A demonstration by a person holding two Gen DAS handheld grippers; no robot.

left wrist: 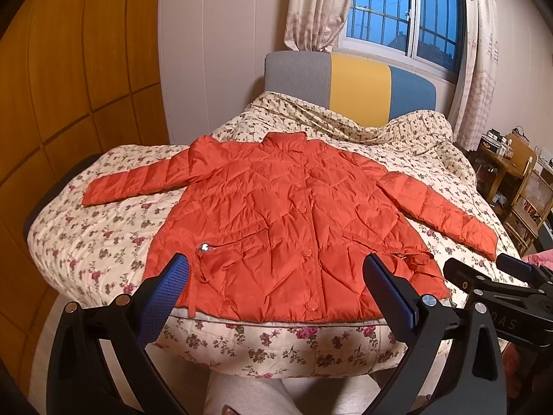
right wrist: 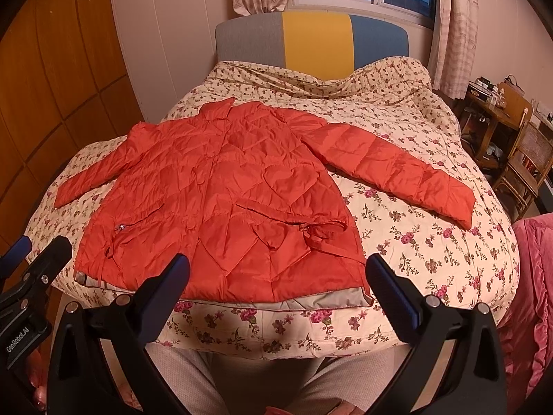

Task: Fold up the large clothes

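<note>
At the near edge of the bed (left wrist: 103,242) we held the left gripper (left wrist: 276,287) and right gripper (right wrist: 276,287) wide apart, empty. Just beyond lay the orange jacket (left wrist: 276,214), hem nearest, collar far, sleeves spread left-right, each gripper nearer its own sleeve.

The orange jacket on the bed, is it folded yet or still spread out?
Spread out. The orange jacket lies flat, front up, on the floral quilt, both sleeves stretched sideways and the front buttoned.

Jacket (left wrist: 276,221) hem partly hidden behind tongs' fingers (left wrist: 166,294), desk clutter (left wrist: 497,141) too small to identify
</note>
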